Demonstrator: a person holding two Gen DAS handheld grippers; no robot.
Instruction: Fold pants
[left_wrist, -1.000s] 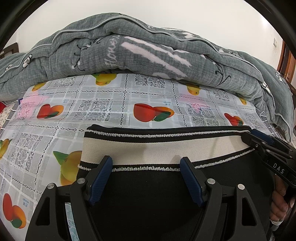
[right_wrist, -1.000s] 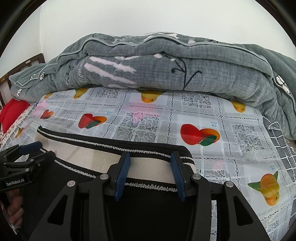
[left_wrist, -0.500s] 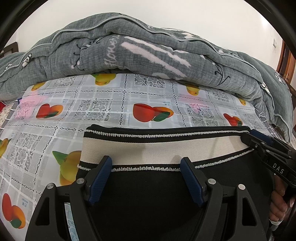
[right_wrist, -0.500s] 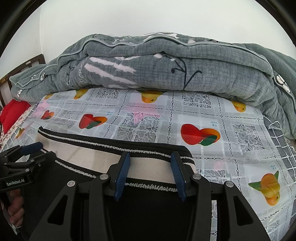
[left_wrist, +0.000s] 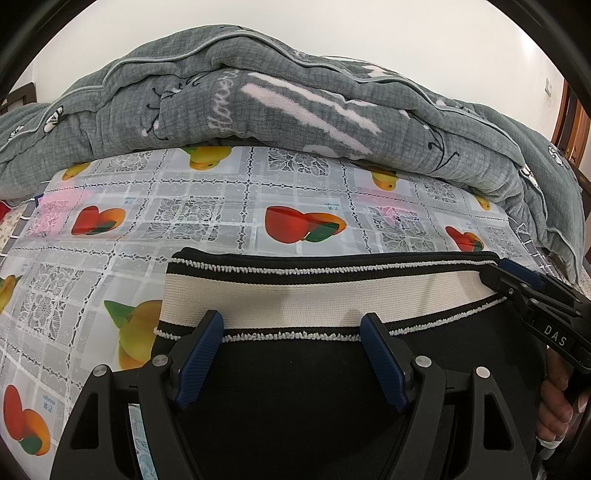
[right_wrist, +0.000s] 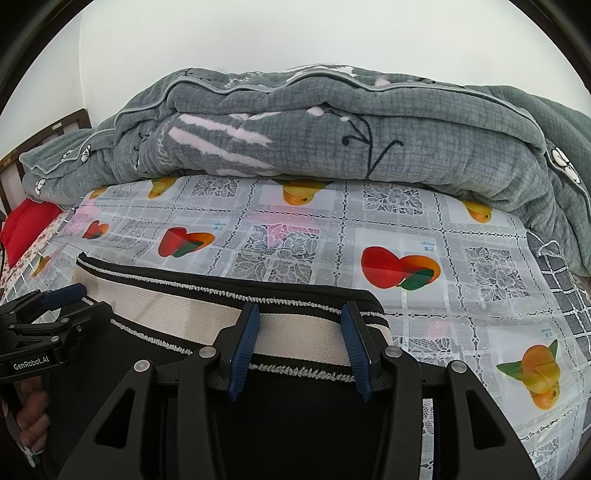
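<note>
Black pants (left_wrist: 295, 398) with a cream waistband (left_wrist: 314, 299) edged in black lie flat on the fruit-print cloth (left_wrist: 184, 221). My left gripper (left_wrist: 291, 328) is open, its blue pads straddling the waistband's lower edge near the left end. My right gripper (right_wrist: 300, 325) is open over the waistband (right_wrist: 295, 332) near its right end; it also shows at the right of the left wrist view (left_wrist: 517, 284). The left gripper shows at the left of the right wrist view (right_wrist: 48, 306). The legs of the pants are hidden below the grippers.
A bulky grey quilt (left_wrist: 277, 107) is piled along the far side of the bed, and it also shows in the right wrist view (right_wrist: 332, 129). A red cushion (right_wrist: 26, 225) lies at the far left. A wooden door frame (left_wrist: 569, 122) stands at the right.
</note>
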